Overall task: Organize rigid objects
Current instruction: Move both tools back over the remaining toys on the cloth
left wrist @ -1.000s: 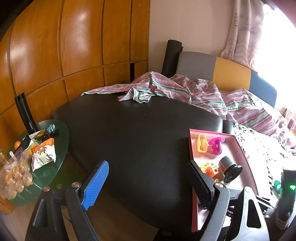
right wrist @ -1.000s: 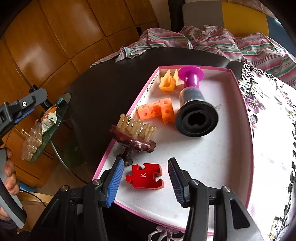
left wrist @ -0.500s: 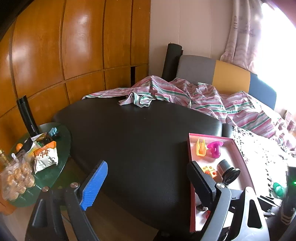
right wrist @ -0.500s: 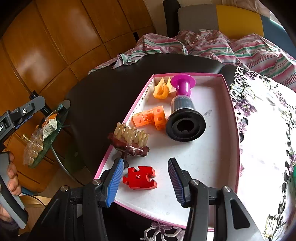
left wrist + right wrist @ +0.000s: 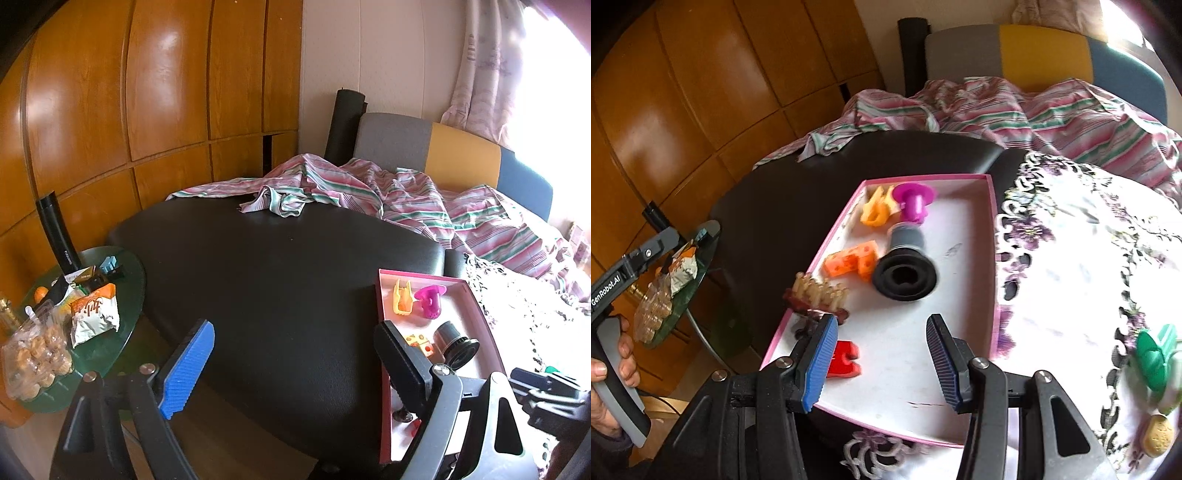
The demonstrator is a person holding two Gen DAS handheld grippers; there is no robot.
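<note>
A pink-rimmed white tray (image 5: 982,236) lies on a black cushion and holds a red puzzle piece (image 5: 846,360), a brown rack of pale pegs (image 5: 818,295), orange cubes (image 5: 853,260), a black funnel-shaped part (image 5: 905,273), a magenta spool (image 5: 914,201) and a yellow piece (image 5: 875,210). My right gripper (image 5: 881,363) is open and empty above the tray's near end. A green piece (image 5: 1154,358) and a yellow piece (image 5: 1156,435) lie on the flowered cloth to the right. My left gripper (image 5: 291,365) is open and empty over the cushion (image 5: 280,280), left of the tray (image 5: 384,354).
A round green glass table (image 5: 133,280) at the left holds snack bags and a black flask. Striped bedding (image 5: 388,192) is heaped behind the cushion. A white flowered cloth (image 5: 1086,258) covers the surface right of the tray. Wooden panels line the wall.
My right gripper has pulled back and swung right, so the red puzzle piece now sits by its left finger and the green piece has come into view. My left gripper has drawn back slightly.
</note>
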